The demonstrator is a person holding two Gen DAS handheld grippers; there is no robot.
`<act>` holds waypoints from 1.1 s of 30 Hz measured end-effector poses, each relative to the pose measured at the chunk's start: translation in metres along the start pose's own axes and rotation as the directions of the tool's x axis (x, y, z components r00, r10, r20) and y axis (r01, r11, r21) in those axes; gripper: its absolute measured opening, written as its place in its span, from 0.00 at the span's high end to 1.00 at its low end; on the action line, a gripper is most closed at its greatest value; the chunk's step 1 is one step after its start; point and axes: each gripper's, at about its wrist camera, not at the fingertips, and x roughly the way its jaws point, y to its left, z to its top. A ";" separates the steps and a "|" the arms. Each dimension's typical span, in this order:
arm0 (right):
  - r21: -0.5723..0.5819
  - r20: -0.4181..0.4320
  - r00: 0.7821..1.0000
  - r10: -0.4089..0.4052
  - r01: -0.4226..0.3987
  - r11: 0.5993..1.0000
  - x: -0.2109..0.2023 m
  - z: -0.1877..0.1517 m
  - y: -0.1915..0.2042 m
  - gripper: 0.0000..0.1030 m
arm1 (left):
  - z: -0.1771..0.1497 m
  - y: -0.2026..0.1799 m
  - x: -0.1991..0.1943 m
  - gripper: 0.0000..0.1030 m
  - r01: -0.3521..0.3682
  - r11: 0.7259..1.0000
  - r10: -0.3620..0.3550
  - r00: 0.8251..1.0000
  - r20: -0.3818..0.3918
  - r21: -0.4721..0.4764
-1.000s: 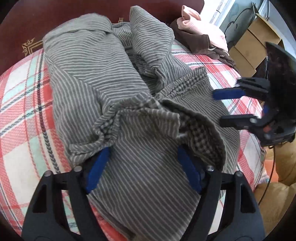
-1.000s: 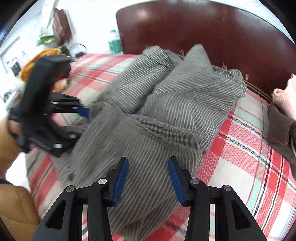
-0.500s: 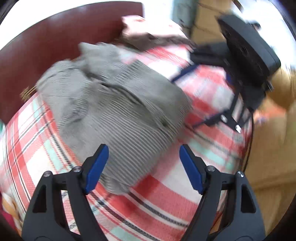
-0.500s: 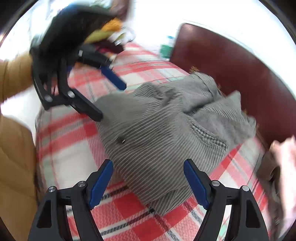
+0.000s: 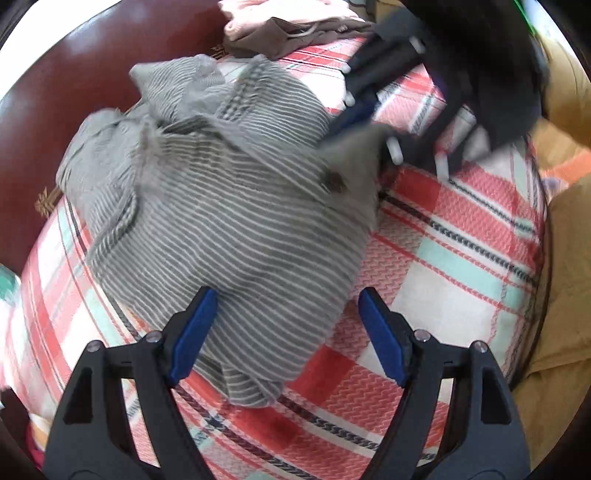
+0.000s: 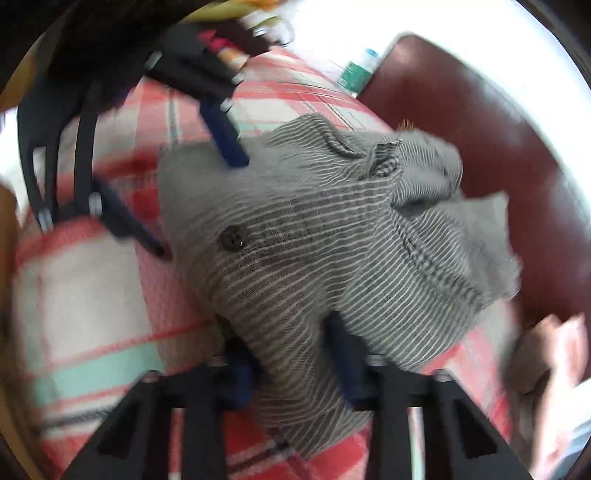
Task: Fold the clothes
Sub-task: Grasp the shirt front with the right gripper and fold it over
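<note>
One shirt, grey and striped, lies bunched in a heap on the plaid blanket, up against the headboard edge; no flat panel or clean crease shows, so I judge the folding barely begun. The right gripper has just been closing and now pinches the shirt's near fold. The left gripper is spread wide over the opposite hem, gripping nothing. Pink and brown clothes wait at the blanket's far corner. Little room remains between heap and headboard for spreading the shirt.
</note>
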 end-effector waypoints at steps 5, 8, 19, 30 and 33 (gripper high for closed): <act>0.308 0.128 0.974 0.188 -0.220 0.926 -0.028 0.000 -0.057 0.85 | 0.009 0.007 0.009 0.22 -0.006 1.000 0.006 1.000 0.001 0.031; 0.296 0.083 0.984 0.160 -0.177 0.939 -0.023 -0.001 -0.054 0.80 | 0.015 0.028 0.012 0.35 0.002 0.999 -0.003 1.000 -0.010 -0.041; -0.059 0.037 0.991 -0.127 0.129 0.990 -0.003 -0.007 0.002 0.49 | 0.011 0.043 0.015 0.26 0.002 0.995 -0.003 1.000 -0.016 -0.097; 0.198 0.074 0.982 0.176 -0.188 0.962 -0.053 0.003 -0.032 0.91 | 0.010 0.033 -0.037 0.64 0.139 0.988 -0.139 0.990 -0.001 -0.061; 0.176 0.067 0.972 0.224 -0.233 0.956 -0.074 0.003 -0.018 0.91 | 0.002 0.024 -0.058 0.64 0.190 0.981 -0.191 0.982 -0.013 -0.037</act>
